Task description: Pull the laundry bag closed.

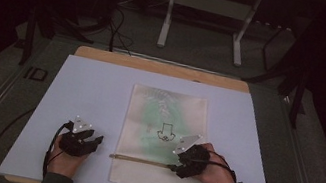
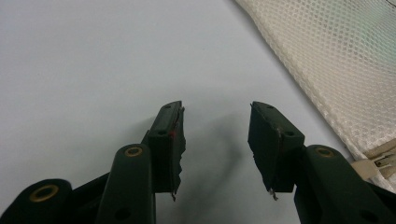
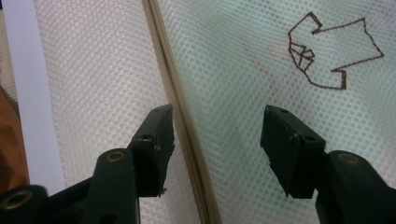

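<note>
- High view: a pale blue-grey sheet (image 1: 90, 89) covers a wooden table (image 1: 165, 68), whose wood shows along the far edge. The room behind is dark, with a metal frame stand (image 1: 206, 8) on the floor beyond the table and cables trailing at the far left.
- High view: a white mesh bag (image 1: 167, 112) lies flat on the sheet, right of centre, running from mid-table to the near edge. Something pale green shows through it, and a dark arrow-like mark (image 1: 164, 132) is drawn on it. A zipper line (image 1: 138, 160) crosses the bag near its near end.
- High view: the left gripper (image 1: 94, 140) rests on bare sheet near the near edge, left of the bag and apart from it. The right gripper (image 1: 177, 167) sits over the bag at the right end of the zipper line.
- Left gripper view: the jaws stand wide apart over bare sheet, holding nothing; the mesh bag's (image 2: 336, 60) edge lies to the right.
- Right gripper view: the jaws stand wide apart with nothing clamped, straddling the zipper line (image 3: 180, 112) above the mesh; whether they touch it I cannot tell. The drawn mark (image 3: 331, 51) lies beyond the right jaw.
</note>
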`<state>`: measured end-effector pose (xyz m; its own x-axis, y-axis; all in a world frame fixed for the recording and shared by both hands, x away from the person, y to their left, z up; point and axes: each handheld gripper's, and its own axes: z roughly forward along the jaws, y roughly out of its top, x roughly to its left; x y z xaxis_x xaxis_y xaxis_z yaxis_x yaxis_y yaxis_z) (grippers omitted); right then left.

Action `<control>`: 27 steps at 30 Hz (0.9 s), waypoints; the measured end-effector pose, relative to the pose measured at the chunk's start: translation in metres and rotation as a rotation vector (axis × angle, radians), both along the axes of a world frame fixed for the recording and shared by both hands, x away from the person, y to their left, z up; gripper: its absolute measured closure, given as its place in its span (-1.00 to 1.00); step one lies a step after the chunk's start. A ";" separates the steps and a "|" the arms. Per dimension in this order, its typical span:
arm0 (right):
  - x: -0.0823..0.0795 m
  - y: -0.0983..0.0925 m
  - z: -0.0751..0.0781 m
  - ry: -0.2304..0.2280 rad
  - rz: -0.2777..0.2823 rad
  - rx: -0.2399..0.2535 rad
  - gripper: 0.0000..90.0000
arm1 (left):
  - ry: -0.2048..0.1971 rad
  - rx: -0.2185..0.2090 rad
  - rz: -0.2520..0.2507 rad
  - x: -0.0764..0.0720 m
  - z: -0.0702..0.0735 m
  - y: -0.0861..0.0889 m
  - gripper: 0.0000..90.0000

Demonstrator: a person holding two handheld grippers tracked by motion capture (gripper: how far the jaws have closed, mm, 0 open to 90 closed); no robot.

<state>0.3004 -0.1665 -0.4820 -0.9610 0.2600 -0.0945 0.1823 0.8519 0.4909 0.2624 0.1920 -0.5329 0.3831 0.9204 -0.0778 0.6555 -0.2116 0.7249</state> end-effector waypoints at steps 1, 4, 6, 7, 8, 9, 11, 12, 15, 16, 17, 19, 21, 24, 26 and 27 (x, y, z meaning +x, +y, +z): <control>0.000 0.000 0.000 0.000 0.000 0.000 -0.02 | 0.000 0.000 0.000 0.000 0.000 0.000 0.21; 0.000 0.004 0.000 0.002 0.008 -0.004 -0.02 | -0.001 -0.001 0.000 0.000 0.000 0.000 0.21; 0.000 0.007 0.001 0.004 0.020 -0.004 -0.01 | -0.001 0.000 -0.002 0.000 0.000 0.000 0.21; 0.000 0.009 0.001 0.005 0.022 -0.006 -0.01 | -0.001 0.000 -0.002 0.000 0.000 0.000 0.21; 0.000 0.010 0.001 0.002 0.026 -0.007 0.00 | -0.001 0.000 -0.002 0.000 0.000 0.000 0.21; 0.000 0.011 0.001 -0.003 0.028 -0.006 0.01 | -0.001 0.000 -0.002 0.000 0.000 0.000 0.21; 0.001 0.014 0.002 0.001 0.034 -0.003 0.03 | -0.001 -0.002 -0.001 0.000 0.000 0.000 0.21; 0.001 0.014 0.002 0.001 0.034 -0.003 0.03 | -0.001 -0.002 -0.001 0.000 0.000 0.000 0.21; 0.001 0.018 0.002 0.002 0.045 -0.006 0.04 | -0.001 -0.002 -0.002 0.000 0.000 0.000 0.21; 0.001 0.021 0.003 0.005 0.052 -0.010 0.04 | -0.002 -0.002 -0.002 0.000 0.000 0.000 0.21; 0.001 0.021 0.003 0.005 0.052 -0.010 0.04 | -0.001 -0.002 -0.003 0.000 0.000 0.000 0.21; 0.001 0.024 0.003 0.008 0.060 -0.012 0.04 | -0.001 -0.001 -0.004 0.000 0.000 0.000 0.21; 0.001 0.025 0.002 0.008 0.063 -0.012 0.04 | -0.001 -0.001 -0.005 0.000 0.000 0.000 0.21; 0.002 0.029 0.002 0.009 0.071 -0.015 0.04 | -0.001 0.000 -0.005 0.000 0.000 0.000 0.21; 0.002 0.031 0.001 0.012 0.076 -0.018 0.04 | -0.001 0.000 -0.005 0.000 0.000 0.000 0.21; 0.002 0.032 0.001 0.013 0.079 -0.018 0.04 | -0.002 0.000 -0.005 0.000 0.000 -0.001 0.21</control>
<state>0.3023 -0.1347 -0.4811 -0.9796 0.1818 -0.0857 0.1205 0.8725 0.4736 0.2622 0.1915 -0.5329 0.3883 0.9183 -0.0772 0.6532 -0.2151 0.7260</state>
